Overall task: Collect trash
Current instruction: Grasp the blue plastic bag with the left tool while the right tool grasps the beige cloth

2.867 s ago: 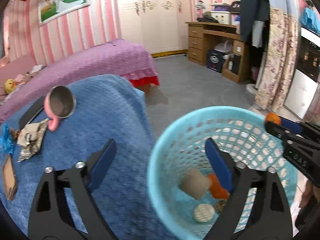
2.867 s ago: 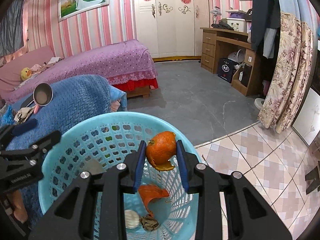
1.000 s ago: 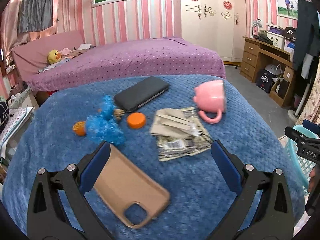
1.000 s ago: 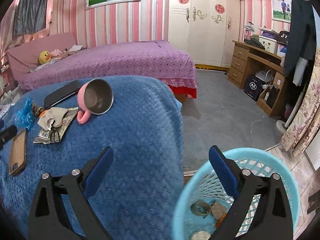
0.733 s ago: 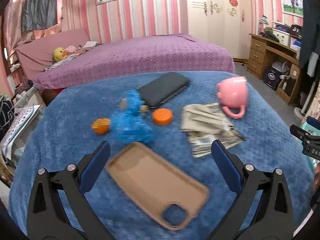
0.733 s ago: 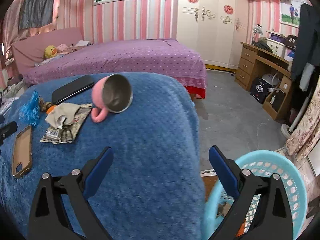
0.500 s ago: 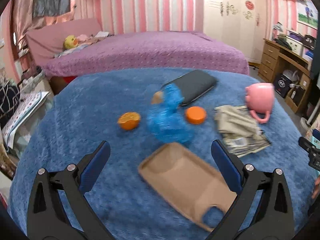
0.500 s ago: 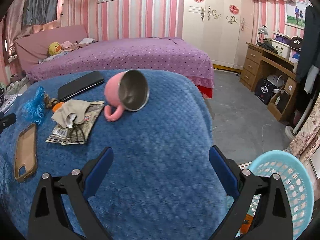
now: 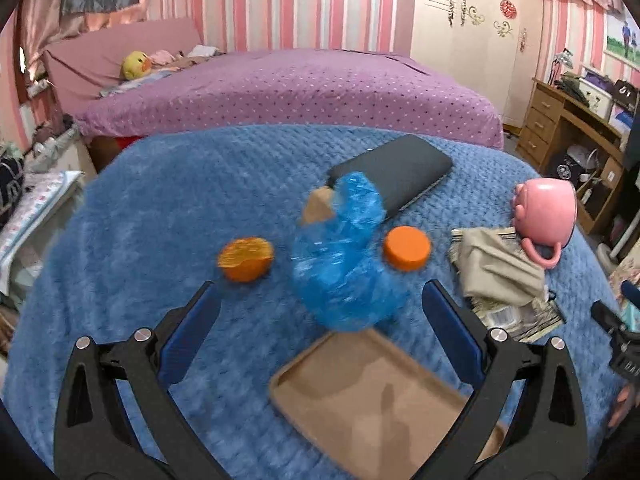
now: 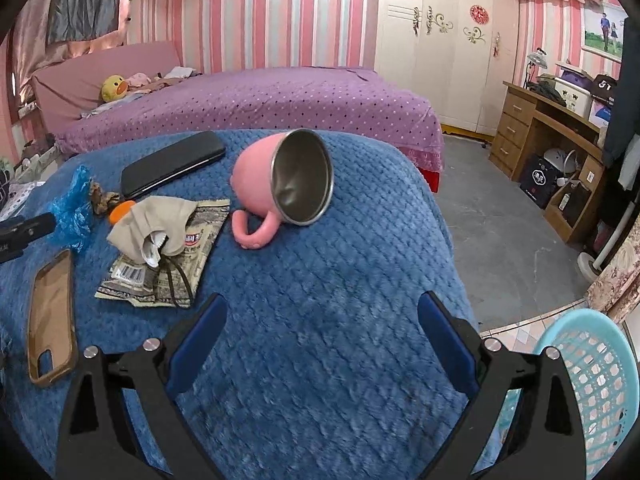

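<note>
On the blue blanket lie a crumpled blue plastic bag (image 9: 344, 256), half an orange (image 9: 246, 258), an orange cap (image 9: 407, 247), a brown scrap (image 9: 318, 204), and a beige mask on a printed wrapper (image 9: 500, 276). My left gripper (image 9: 320, 320) is open and empty, just short of the blue bag. My right gripper (image 10: 320, 336) is open and empty over bare blanket, with the mask and wrapper (image 10: 160, 248) to its left. The light blue trash basket (image 10: 600, 376) stands on the floor at the lower right.
A tan phone case (image 9: 380, 392) lies under my left gripper. A black phone (image 9: 394, 170) and a tipped pink mug (image 10: 280, 180) lie on the blanket. A purple bed (image 10: 260, 104) is behind, a wooden desk (image 10: 552, 136) to the right.
Both grippers swung left, away from the basket and over the blanket. The left gripper moved toward the blue bag and orange half. The right gripper had let go of an orange peel into the basket.
</note>
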`<state>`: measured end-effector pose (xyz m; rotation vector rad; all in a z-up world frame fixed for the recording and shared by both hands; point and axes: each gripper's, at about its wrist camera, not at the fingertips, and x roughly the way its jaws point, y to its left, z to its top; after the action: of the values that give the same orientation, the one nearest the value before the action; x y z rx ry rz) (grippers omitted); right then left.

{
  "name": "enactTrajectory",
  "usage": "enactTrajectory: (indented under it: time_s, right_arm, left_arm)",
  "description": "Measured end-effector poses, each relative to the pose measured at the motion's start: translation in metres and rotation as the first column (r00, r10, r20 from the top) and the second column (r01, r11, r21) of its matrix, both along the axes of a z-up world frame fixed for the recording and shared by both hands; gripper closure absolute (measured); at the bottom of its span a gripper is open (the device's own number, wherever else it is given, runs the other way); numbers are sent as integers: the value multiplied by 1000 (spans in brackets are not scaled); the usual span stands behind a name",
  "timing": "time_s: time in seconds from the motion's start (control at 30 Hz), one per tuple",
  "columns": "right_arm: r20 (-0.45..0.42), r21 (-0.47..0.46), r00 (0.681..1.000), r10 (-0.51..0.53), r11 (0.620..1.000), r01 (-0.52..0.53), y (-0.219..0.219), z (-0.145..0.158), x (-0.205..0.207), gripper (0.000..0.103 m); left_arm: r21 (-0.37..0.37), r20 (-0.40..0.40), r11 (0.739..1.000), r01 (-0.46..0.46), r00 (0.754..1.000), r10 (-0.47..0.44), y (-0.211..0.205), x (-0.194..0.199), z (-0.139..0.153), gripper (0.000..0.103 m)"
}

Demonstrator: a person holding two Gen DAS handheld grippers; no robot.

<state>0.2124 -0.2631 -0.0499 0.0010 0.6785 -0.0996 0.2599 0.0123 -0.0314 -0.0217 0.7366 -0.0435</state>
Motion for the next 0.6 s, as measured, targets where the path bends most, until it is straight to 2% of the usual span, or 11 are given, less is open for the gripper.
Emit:
enactTrajectory:
  time_s: [0.03, 0.07, 0.1, 0.13, 0.17, 0.2, 0.3, 0.5, 0.6]
  right_arm:
    - [1, -1, 1000, 4, 1000, -4, 3, 0, 2, 9]
    - [3, -1, 1000, 9, 1000, -9, 5, 0, 3, 9]
    - [10, -1, 1000, 16, 1000, -16, 8, 1, 3, 9]
    - [21, -1, 999, 24, 1000, -24, 11, 2, 4, 9]
    - [26, -1, 999, 32, 999, -32, 15, 3, 4, 9]
    - [35, -3, 998, 51, 999, -51, 20, 4, 4, 9]
    - [47, -13, 995, 84, 996, -83, 33, 5, 4, 9]
    - [55, 7, 988, 144, 989, -145, 61, 6, 11, 10]
    - [48, 13, 982, 181, 983, -181, 79, 5, 18, 17]
  left_arm:
    - [-5, -9, 1000, 8, 1000, -8, -4, 3, -3, 11]
    - [-6, -20, 1000, 22, 1000, -22, -7, 6, -6, 23]
    - [-8, -26, 999, 32, 999, -33, -9, 7, -8, 41]
    - [-19, -35, 998, 53, 998, -54, -11, 9, -11, 51]
    - [-27, -40, 998, 64, 997, -65, -12, 9, -12, 68]
    - [-34, -42, 997, 74, 996, -75, -12, 9, -13, 77]
    - [-26, -19, 998, 57, 998, -57, -8, 3, -11, 86]
    - [-54, 17, 998, 23, 1000, -22, 18, -27, 3, 87]
    - [-38, 2, 999, 13, 1000, -13, 26, -38, 1, 87]
